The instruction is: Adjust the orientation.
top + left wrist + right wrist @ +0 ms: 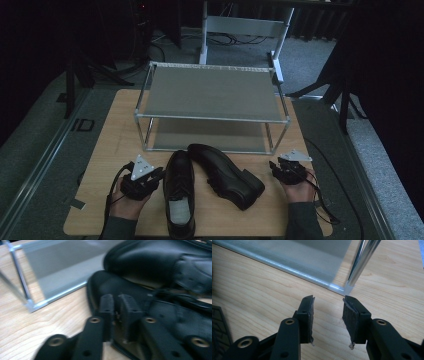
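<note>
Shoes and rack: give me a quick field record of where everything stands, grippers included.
table: wooden top
rack: two-tier metal rack at the far side, both shelves bare
left shoe: black lace-up, upright, toe toward rack
right shoe: black, tipped on its side, toe by the left shoe's toe
left gripper: beside the left shoe, jaws nearly together, nothing seen between them
right gripper: right of the tipped shoe, jaws apart over bare wood, holds nothing
</note>
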Demonstrator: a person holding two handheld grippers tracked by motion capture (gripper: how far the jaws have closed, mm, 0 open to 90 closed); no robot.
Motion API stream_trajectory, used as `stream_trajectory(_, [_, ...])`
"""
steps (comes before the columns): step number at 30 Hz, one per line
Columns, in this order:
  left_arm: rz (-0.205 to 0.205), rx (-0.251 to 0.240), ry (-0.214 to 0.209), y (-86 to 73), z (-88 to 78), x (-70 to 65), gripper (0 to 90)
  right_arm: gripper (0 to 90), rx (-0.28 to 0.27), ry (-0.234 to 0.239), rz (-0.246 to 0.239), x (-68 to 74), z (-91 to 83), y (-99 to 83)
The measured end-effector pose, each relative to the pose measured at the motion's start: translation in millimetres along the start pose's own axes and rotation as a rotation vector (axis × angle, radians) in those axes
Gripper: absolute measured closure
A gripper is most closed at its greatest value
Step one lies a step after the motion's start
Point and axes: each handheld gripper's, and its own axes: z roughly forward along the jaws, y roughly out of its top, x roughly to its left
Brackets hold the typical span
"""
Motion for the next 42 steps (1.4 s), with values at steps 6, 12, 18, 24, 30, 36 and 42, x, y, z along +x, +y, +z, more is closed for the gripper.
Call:
stream_trajectory(6, [0.041, 0.006, -0.030, 5.2, -7.2, -14.3, 90.0, 59.8, -0.002, 0.003, -0.003, 1.9, -1.7, 0.4])
stream_trajectory(12, [0.102, 0.021, -0.056, 7.5, -13.3, -33.0, 82.1, 57.5, -0.011, 0.007, -0.006, 4.5, -5.1, 2.1])
stream_trajectory(18, [0.123, 0.021, -0.082, 4.0, -18.8, -43.8, 66.2, 56.2, -0.013, 0.012, -0.008, 5.3, -6.3, 3.0])
stream_trajectory(24, [0.146, 0.041, -0.100, -1.3, -18.2, -53.4, 53.7, 54.9, -0.017, 0.025, -0.014, 8.8, -8.4, 5.3])
stream_trajectory(30, [0.152, 0.083, -0.065, -6.5, -6.7, -54.6, 52.5, 54.3, -0.025, 0.036, -0.024, 12.7, -11.3, 7.4])
stream_trajectory(36, [0.140, 0.107, -0.040, -7.8, -2.6, -52.2, 57.3, 54.0, -0.036, 0.051, -0.031, 15.5, -15.2, 10.4])
stream_trajectory(42, [0.128, 0.095, -0.042, -3.8, -2.2, -54.6, 67.7, 54.1, -0.043, 0.053, -0.028, 16.2, -16.1, 11.4])
